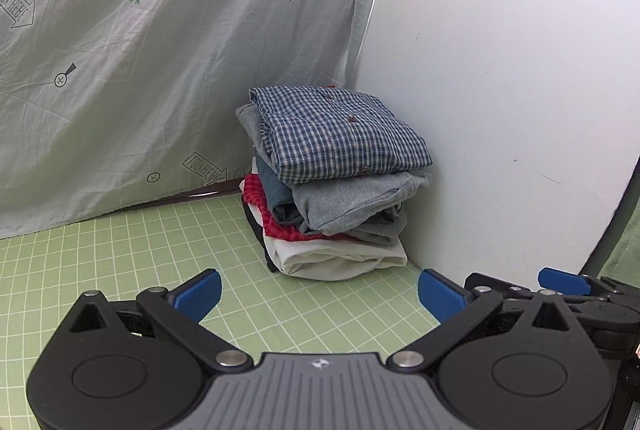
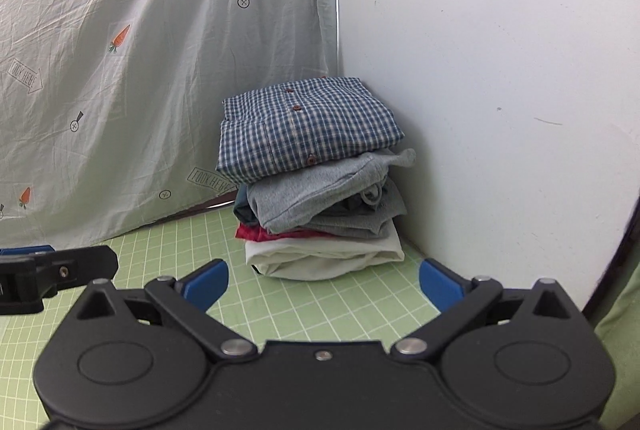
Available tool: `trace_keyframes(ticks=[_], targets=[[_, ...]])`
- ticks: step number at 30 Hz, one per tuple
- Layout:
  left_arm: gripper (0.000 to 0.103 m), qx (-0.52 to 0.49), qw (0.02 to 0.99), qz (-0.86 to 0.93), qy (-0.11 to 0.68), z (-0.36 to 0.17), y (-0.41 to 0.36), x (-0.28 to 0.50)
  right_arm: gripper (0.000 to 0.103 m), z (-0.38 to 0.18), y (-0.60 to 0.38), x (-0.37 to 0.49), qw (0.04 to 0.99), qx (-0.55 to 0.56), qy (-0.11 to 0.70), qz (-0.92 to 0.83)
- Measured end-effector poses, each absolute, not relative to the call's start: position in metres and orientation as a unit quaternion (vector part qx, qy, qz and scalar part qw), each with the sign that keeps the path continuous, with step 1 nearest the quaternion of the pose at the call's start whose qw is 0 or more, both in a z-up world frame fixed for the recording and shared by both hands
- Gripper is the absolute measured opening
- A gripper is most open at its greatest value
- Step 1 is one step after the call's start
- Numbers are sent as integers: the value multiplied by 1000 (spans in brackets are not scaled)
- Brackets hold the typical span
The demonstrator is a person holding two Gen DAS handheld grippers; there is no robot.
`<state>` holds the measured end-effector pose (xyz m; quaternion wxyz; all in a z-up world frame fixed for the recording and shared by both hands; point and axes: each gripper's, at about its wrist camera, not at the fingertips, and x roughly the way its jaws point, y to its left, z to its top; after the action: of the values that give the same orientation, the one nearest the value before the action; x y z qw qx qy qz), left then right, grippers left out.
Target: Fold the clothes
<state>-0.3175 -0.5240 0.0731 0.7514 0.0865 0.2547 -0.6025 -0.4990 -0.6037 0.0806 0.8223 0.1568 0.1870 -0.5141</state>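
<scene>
I see a white wall point(image 1: 500, 89) on the right and a pale grey-green printed sheet point(image 1: 160, 69) hanging at the back, marked with carrots and "LOOK HERE" arrows; its lower edge meets the worktop point(image 1: 120, 250), which is covered in a light green gridded mat.

In the corner where sheet and wall meet stands a stack of folded clothes point(image 1: 336, 181). The stack is upright, slightly uneven, its right side touching or just beside the wall; I cannot tell which. From the top down I count a blue checked shirt point(image 2: 308, 125) with brown buttons, its button placket running away from the cameras toward the back; a grey knit garment point(image 2: 316, 193) with a drawstring showing at its right end; darker blue and grey layers I cannot separate clearly; a red checked piece point(image 1: 272, 213); and a white garment point(image 2: 320, 254) at the base. A thin dark edge shows beneath it in the left view; I cannot make out what it is.

My left claw point(image 1: 318, 294) sits low in front of the stack, blue pads spread wide, grasping nothing. My right claw point(image 2: 322, 284) is likewise released, empty, near the stack's base. Each claw appears at the edge of the other's view, cut off by the frame.
</scene>
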Motion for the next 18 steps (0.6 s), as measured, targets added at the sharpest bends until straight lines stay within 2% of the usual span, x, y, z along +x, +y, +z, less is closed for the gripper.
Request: trace_keyframes(ticks=[18], targets=[[103,89,760,-587,264,66,-502,-324,103,69,-580,-505,816,153,214,-515]])
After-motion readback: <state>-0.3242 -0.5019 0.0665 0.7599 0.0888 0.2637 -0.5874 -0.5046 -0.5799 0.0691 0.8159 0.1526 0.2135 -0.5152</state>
